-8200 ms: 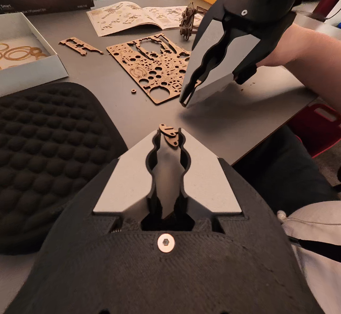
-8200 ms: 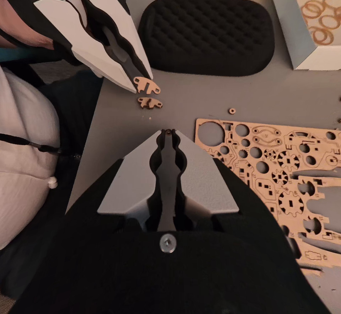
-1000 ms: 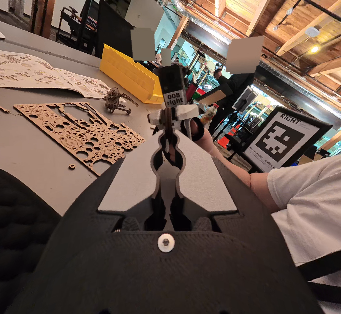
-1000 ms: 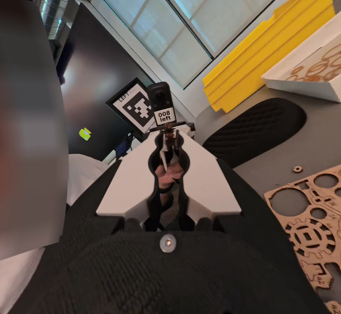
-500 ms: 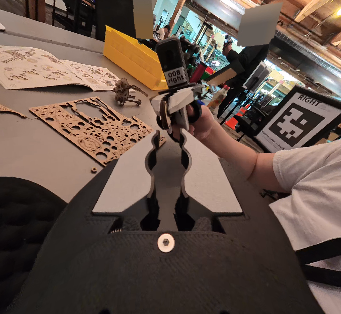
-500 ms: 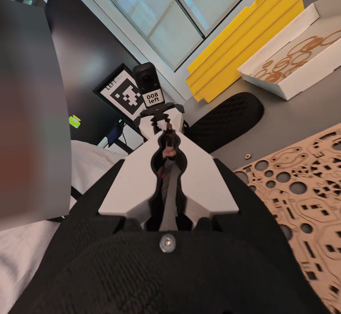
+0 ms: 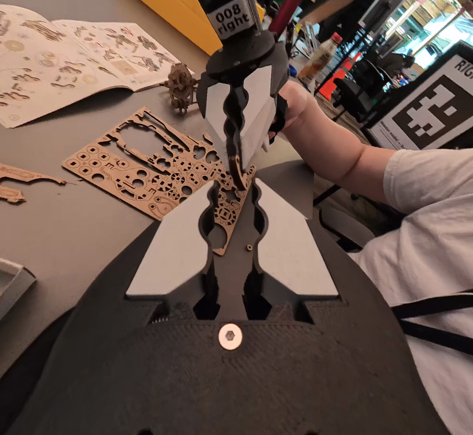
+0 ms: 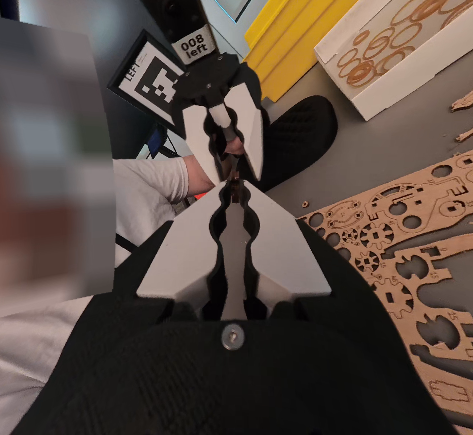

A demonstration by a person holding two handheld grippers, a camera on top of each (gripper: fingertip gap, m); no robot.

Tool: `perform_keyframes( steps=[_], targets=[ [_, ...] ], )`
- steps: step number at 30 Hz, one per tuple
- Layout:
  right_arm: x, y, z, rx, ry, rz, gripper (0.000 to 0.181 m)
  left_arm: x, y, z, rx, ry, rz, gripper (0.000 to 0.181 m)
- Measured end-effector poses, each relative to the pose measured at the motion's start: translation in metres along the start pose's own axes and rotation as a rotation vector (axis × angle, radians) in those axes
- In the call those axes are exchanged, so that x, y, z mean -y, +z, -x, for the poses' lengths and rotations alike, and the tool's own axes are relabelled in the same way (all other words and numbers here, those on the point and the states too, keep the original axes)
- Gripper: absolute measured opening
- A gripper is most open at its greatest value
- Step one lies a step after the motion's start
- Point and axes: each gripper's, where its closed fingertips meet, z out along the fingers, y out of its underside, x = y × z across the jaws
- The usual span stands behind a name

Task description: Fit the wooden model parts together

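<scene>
A: Where's the part now?
B: Pinched edge-on at the tips of the right gripper, held in the air above the sheet. In the left wrist view it hangs at 12 o'clock, just past the left gripper, whose jaws stand wide with nothing between them.

A: And from the other camera?
B: The right gripper's jaws are narrow, closed on a dark sliver of wood seen on edge. The left gripper faces it at 12 o'clock, tips very near the wood; I can't tell if they touch.

A: How would it handle?
B: Thin laser-cut ply, so I'd judge it light, stiff across its face, and easy to snap at tabs or slots. Take it flat across both faces near the middle, leaving the mating edge free.

A: What's changed?
B: Eight seconds back the left gripper held a part low over the table with another lying beside it, and the right one carried a tiny bit. A second ago the two met tip to tip, both closed. Since then the left has let go and opened, and both have tipped down toward the table.
</scene>
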Motion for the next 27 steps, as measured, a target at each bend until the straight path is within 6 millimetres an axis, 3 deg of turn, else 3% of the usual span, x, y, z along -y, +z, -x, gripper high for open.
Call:
perform_keyframes(
  steps=[6, 9, 13, 16, 23, 27],
  targets=[
    [0.000, -0.004, -0.005, 0.040, -0.004, -0.001, 0.005, -0.007, 0.017, -0.001, -0.128, -0.003, 0.092, 0.005],
    [0.016, -0.013, -0.006, 0.028, -0.096, -0.104, 0.006, 0.006, 0.016, 0.006, -0.136, -0.042, 0.025, 0.004],
    [0.047, -0.042, -0.005, -0.061, -0.210, -0.353, 0.019, 0.030, 0.012, 0.017, -0.168, -0.168, -0.152, 0.004],
    [0.053, -0.055, -0.012, -0.098, -0.177, -0.466, 0.018, 0.038, 0.012, 0.022, -0.158, -0.188, -0.230, 0.004],
    [0.044, -0.029, -0.006, 0.013, -0.059, -0.436, 0.016, 0.050, 0.007, 0.019, -0.133, -0.170, -0.341, 0.004],
    [0.044, -0.029, -0.005, 0.021, -0.045, -0.452, 0.011, 0.050, 0.008, 0.015, -0.152, -0.161, -0.350, 0.004]
  ],
)
